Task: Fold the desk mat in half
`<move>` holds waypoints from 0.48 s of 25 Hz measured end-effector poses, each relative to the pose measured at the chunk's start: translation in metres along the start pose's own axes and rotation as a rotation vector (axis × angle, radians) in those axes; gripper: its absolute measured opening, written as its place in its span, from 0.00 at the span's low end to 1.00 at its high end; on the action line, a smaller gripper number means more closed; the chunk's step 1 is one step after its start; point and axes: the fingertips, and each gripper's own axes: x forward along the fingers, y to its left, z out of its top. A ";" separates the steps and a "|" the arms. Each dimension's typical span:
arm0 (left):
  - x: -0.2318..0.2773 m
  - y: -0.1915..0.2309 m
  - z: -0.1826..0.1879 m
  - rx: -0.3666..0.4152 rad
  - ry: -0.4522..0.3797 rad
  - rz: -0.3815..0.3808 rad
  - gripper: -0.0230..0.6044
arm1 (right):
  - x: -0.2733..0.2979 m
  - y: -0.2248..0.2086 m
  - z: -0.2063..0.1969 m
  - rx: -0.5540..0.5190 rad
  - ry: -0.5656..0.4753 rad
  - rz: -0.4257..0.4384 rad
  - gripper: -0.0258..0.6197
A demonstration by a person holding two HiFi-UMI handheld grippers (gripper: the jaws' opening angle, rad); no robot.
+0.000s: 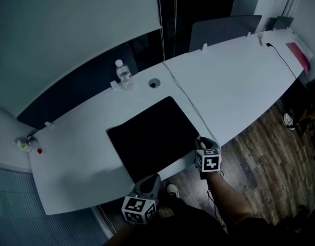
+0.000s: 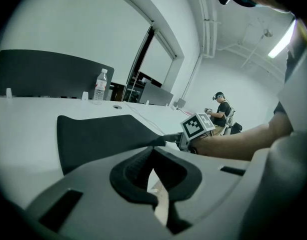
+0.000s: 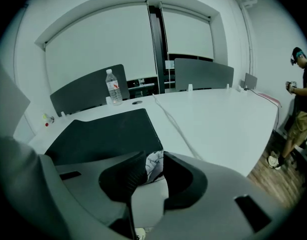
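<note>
pretty sure the left gripper (image 2: 152,150) is pinching the desk mat (image 1: 152,137) at its tips while the right gripper (image 3: 154,157) is hovering part-open just before its corner, prepping the fold.

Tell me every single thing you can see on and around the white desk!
long white desk: one, white, across the middle.
black rectangular desk mat: one, black, lying by the desk's near edge.
clear plastic water bottle: one, clear, upright behind the mat.
round cable hole: one, dark, right of the bottle.
thin white cable: one, white, running past the mat's right side.
thin black cable: one, black, desk's far right end.
flat pink item: one, pink, beside the black cable.
dark grey divider panels: two large, grey, along the desk's far edge.
other person: one, dark top, standing right of the desk.
left claw: one, grey, shut on the mat's near left corner.
right claw: one, grey, open at the mat's near right corner.
</note>
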 end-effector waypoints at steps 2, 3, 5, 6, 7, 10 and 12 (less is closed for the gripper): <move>-0.007 0.003 0.003 0.000 -0.013 -0.004 0.05 | -0.006 0.002 0.003 0.010 -0.021 -0.016 0.20; -0.011 0.005 0.002 -0.001 -0.017 -0.008 0.05 | -0.010 0.004 0.003 0.016 -0.030 -0.023 0.20; -0.021 0.008 0.000 0.002 -0.021 -0.019 0.05 | -0.021 0.012 0.002 0.021 -0.042 -0.039 0.19; -0.027 0.009 0.000 0.006 -0.022 -0.025 0.05 | -0.027 0.016 0.002 0.023 -0.050 -0.046 0.20; -0.033 0.011 -0.001 0.010 -0.022 -0.030 0.05 | -0.034 0.021 0.002 0.026 -0.060 -0.051 0.20; -0.054 0.017 -0.002 0.022 -0.022 -0.045 0.04 | -0.055 0.044 0.002 0.045 -0.106 -0.044 0.12; -0.069 0.021 -0.003 0.035 -0.026 -0.054 0.05 | -0.070 0.063 0.004 0.062 -0.151 -0.027 0.09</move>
